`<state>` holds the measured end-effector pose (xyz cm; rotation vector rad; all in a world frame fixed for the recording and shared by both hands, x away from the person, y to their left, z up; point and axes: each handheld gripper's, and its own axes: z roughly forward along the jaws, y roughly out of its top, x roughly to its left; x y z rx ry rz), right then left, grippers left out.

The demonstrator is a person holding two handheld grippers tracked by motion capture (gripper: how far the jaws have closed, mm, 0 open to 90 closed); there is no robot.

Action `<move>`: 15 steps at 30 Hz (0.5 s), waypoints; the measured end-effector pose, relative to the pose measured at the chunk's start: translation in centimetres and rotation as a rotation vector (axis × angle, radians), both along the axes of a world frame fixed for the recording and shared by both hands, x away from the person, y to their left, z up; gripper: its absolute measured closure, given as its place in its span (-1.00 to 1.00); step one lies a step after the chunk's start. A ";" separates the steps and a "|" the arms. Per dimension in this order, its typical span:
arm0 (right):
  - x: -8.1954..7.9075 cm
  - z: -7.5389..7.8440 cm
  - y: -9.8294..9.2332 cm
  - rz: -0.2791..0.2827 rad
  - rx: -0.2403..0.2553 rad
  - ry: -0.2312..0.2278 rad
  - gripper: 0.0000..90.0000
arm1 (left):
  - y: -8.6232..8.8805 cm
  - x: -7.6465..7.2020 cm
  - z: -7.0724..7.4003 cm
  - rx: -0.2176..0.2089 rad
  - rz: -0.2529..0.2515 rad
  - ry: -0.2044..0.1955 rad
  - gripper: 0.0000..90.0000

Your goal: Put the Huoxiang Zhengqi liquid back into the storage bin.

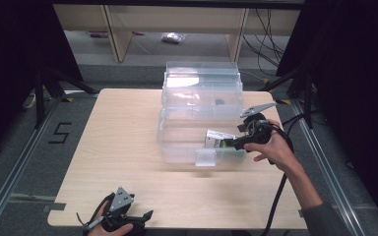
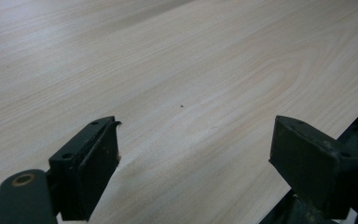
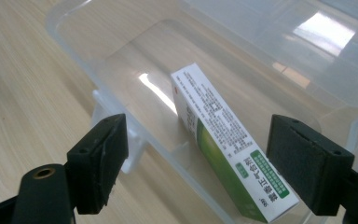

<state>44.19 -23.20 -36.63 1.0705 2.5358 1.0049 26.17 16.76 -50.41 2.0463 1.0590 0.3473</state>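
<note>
Hovering over the clear bin (image 3: 121, 56), the right gripper (image 3: 196, 163) is seen with fingers wide around the unclamped carton (image 3: 228, 154) lying inside. Judged next: withdrawal or re-grasp. The left gripper (image 2: 193, 161) is held wide over the tabletop (image 2: 168, 70), well apart from the bin.

A pale wood-grain table (image 1: 128, 147) is seen. A clear plastic storage box (image 1: 187, 142) with its lid raised is set on it toward the far right corner. A white-and-green carton (image 3: 228, 140) lies inside the box.

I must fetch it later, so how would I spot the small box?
On the wooden table stands a clear plastic bin with its lid up. The box lies inside near the right gripper, a long white carton with green print, the bin's sole carton.
</note>
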 end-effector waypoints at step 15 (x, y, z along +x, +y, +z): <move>-1.7 -0.7 -0.1 -0.005 0.041 -0.047 -0.52 | 0.0 0.0 0.0 0.003 0.000 -0.001 -0.67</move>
